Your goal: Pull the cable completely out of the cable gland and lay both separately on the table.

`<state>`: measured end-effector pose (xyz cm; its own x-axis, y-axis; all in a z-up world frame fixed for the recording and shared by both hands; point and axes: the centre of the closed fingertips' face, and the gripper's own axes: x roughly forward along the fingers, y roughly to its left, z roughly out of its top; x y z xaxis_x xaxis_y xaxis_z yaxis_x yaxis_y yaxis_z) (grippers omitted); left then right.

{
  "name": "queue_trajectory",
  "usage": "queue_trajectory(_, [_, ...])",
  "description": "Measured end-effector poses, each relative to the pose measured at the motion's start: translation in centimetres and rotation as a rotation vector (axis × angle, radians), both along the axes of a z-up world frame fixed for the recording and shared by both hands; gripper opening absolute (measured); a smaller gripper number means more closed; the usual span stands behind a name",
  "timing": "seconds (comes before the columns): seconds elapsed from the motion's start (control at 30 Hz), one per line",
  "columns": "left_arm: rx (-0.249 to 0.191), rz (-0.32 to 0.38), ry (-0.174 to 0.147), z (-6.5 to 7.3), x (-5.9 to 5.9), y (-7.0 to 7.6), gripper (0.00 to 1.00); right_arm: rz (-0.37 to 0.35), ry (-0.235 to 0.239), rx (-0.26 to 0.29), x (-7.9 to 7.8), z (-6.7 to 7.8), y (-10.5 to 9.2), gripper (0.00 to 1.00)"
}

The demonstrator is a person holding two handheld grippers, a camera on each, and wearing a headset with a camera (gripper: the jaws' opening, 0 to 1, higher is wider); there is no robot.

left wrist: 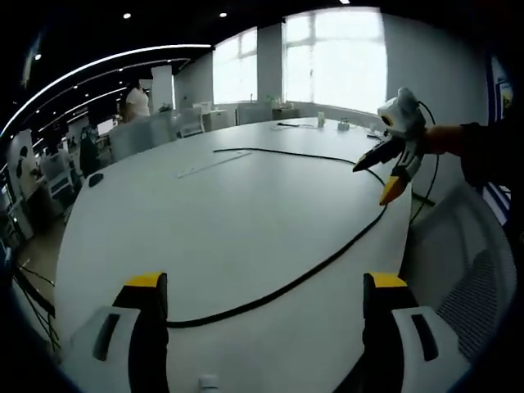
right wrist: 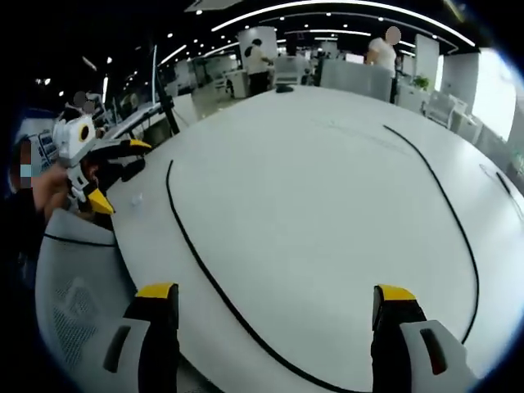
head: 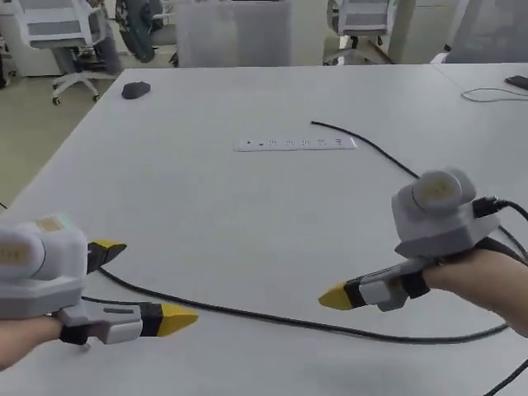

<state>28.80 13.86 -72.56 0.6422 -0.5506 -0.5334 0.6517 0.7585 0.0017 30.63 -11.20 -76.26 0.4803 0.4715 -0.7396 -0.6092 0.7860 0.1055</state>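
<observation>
Cable (head: 272,318) is lying slack between my wide-open, empty left gripper (head: 155,280) and right gripper (head: 337,297); I'm planning a square grip across it.

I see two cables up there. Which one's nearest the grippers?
The thick black cable, running across the table close by the left gripper and right gripper. The thin cable lies far off, top right.

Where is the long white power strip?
In the head view, the long white plastic power strip lies flat at mid-table, just left of the far end of the thin black cable.
</observation>
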Motion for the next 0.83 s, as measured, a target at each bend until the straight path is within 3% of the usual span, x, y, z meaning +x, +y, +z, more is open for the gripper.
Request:
queue_trajectory(0.07, [0.015,-0.015,0.032,-0.3,-0.4,-0.5,0.99,-0.015,-0.003,0.001,-0.5,0.0,-0.7,1.0])
queue_trajectory(0.1, [0.043,-0.016,0.061,-0.7,-0.7,-0.7,0.99,-0.024,-0.007,0.006,-0.6,0.1,-1.3,1.0])
queue_trajectory(0.13, [0.059,-0.013,0.069,-0.8,-0.8,-0.7,0.99,-0.03,-0.009,0.01,-0.7,0.2,-1.5,1.0])
queue_trajectory(0.3, [0.056,-0.009,0.083,-0.6,-1.1,-1.6,0.99,-0.039,-0.028,0.002,-1.5,0.7,-2.3,1.0])
queue_trajectory(0.4, [0.086,0.022,0.147,-1.1,-1.3,-1.1,0.99,-0.053,-0.016,0.009,-1.7,0.5,-2.6,1.0])
queue_trajectory(0.73, [0.069,0.033,0.14,-0.5,-1.2,-0.9,0.99,-0.051,-0.021,0.003,-1.7,0.3,-2.8,1.0])
queue_trajectory(0.83, [0.088,0.044,0.151,-0.8,-1.2,-0.3,0.99,-0.038,-0.033,-0.017,-1.6,0.4,-2.6,1.0])
